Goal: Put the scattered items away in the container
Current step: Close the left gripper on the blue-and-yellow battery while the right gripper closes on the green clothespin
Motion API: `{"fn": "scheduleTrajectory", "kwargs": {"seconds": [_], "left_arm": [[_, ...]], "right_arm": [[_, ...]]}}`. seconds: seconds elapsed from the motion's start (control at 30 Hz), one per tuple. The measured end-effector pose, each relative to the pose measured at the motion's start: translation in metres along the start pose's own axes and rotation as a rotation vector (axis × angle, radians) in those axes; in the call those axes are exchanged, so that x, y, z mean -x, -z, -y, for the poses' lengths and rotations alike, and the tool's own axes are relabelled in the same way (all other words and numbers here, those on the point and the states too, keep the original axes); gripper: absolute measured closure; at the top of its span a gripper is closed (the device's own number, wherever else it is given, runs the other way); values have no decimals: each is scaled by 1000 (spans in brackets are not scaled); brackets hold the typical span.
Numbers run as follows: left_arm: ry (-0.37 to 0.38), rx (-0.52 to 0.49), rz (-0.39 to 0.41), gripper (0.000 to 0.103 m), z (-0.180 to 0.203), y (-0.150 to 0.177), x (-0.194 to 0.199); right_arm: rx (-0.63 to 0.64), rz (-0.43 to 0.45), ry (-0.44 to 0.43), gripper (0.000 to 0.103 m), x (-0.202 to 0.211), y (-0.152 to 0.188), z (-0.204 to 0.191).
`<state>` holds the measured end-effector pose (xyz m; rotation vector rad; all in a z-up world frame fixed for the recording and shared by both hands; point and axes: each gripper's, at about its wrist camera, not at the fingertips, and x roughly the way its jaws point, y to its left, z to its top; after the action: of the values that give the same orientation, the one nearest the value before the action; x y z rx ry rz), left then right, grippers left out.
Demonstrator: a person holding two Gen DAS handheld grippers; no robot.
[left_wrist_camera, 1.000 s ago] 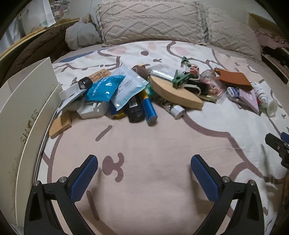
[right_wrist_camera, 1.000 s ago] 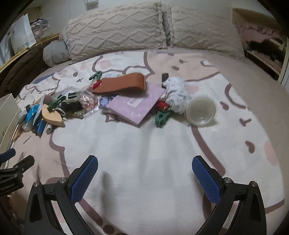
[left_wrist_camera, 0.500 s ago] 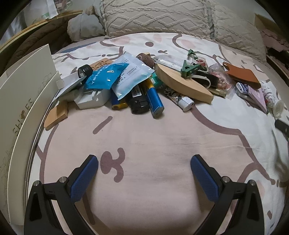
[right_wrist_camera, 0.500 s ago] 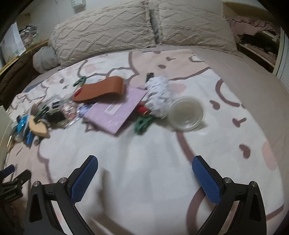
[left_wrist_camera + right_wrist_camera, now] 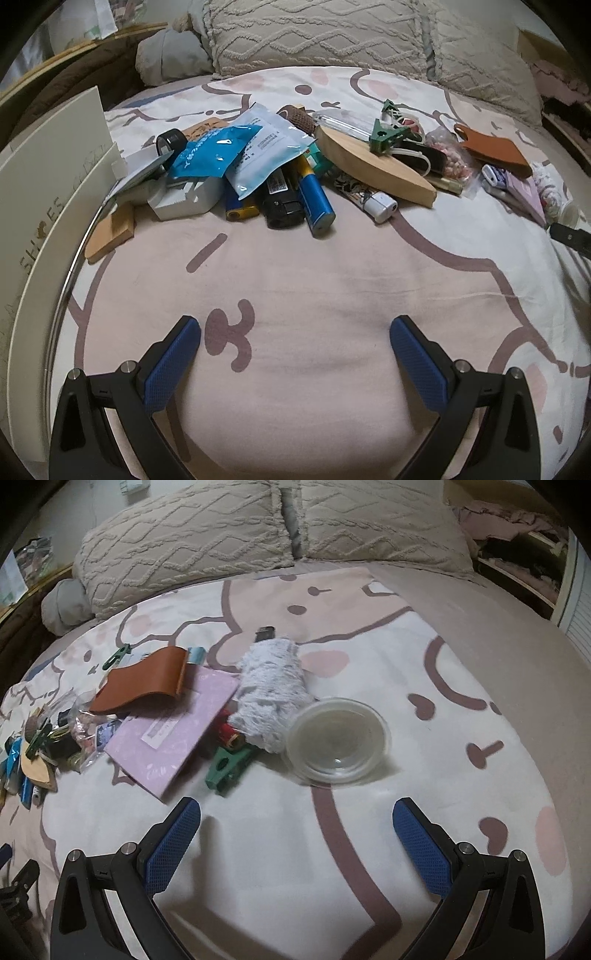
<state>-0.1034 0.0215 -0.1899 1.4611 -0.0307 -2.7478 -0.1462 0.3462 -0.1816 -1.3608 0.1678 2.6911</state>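
Small items lie scattered on a pink patterned bedspread. In the left wrist view my left gripper (image 5: 295, 328) is open and empty, short of a heap with a blue pouch (image 5: 212, 153), a blue battery (image 5: 316, 201), a black cylinder (image 5: 280, 205) and a wooden boat-shaped piece (image 5: 373, 166). A cream box (image 5: 48, 206) marked SHOES stands at the left edge. In the right wrist view my right gripper (image 5: 297, 810) is open and empty, just in front of a clear plastic lid (image 5: 338, 738), a white cloth (image 5: 271, 694), a green clip (image 5: 229, 766), a pink booklet (image 5: 173, 731) and a brown leather piece (image 5: 144, 681).
Two knitted pillows (image 5: 280, 528) lie at the head of the bed. A grey bundle (image 5: 168, 51) and a brown blanket (image 5: 55, 88) sit at the back left. A shelf with clutter (image 5: 517, 542) stands at the far right. Bare bedspread (image 5: 303, 280) lies under both grippers.
Both grippers have moved forward toward their heaps, which now look larger. The right gripper swung so the lid and cloth sit nearer the centre. Both stayed open.
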Motion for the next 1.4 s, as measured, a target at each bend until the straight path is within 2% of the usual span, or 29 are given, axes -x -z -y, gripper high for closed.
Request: {"fn": "scheduleTrajectory", "kwargs": {"seconds": [0.13, 0.3, 0.37, 0.53, 0.6, 0.67, 0.73, 0.8, 0.87, 0.93, 1.0, 1.1, 1.17, 1.23, 1.4], "left_arm": [[14, 7, -9, 0, -1, -2, 0], [58, 44, 12, 1, -9, -7, 0], [67, 56, 23, 8, -11, -10, -1], [106, 89, 47, 32, -15, -18, 0], [122, 96, 57, 42, -17, -20, 1], [139, 99, 64, 52, -17, -23, 1], [164, 93, 70, 56, -14, -27, -1], [187, 76, 70, 62, -10, -32, -3], [200, 58, 74, 72, -6, -35, -5], [211, 40, 73, 75, -1, -38, -8], [210, 28, 71, 76, 2, -40, -12], [214, 44, 68, 76, 0, -43, -16], [204, 59, 69, 92, -4, -44, -17], [201, 76, 73, 92, -8, -44, -17], [201, 77, 80, 93, -9, -43, -16]], "right_arm": [[44, -44, -1, 0, -13, -5, -12], [62, -37, -24, 0, -19, -11, -18], [51, -31, -47, 0, -21, -12, -15], [37, -11, -76, 1, -22, -13, -12], [44, 7, -69, 10, -19, -11, -13], [47, 18, -74, 16, -16, -9, -13], [44, 21, -99, 18, -15, -8, -13], [49, 25, -128, 25, -13, -7, -13], [57, 35, -173, 32, -11, -6, -16], [72, 42, -194, 41, -10, -5, -19], [83, 42, -212, 56, -10, -5, -22], [91, 38, -224, 60, -12, -4, -25], [85, 37, -232, 61, -13, -5, -24], [72, 36, -243, 63, -14, -6, -21], [43, 41, -269, 76, -14, -5, -15]]}}
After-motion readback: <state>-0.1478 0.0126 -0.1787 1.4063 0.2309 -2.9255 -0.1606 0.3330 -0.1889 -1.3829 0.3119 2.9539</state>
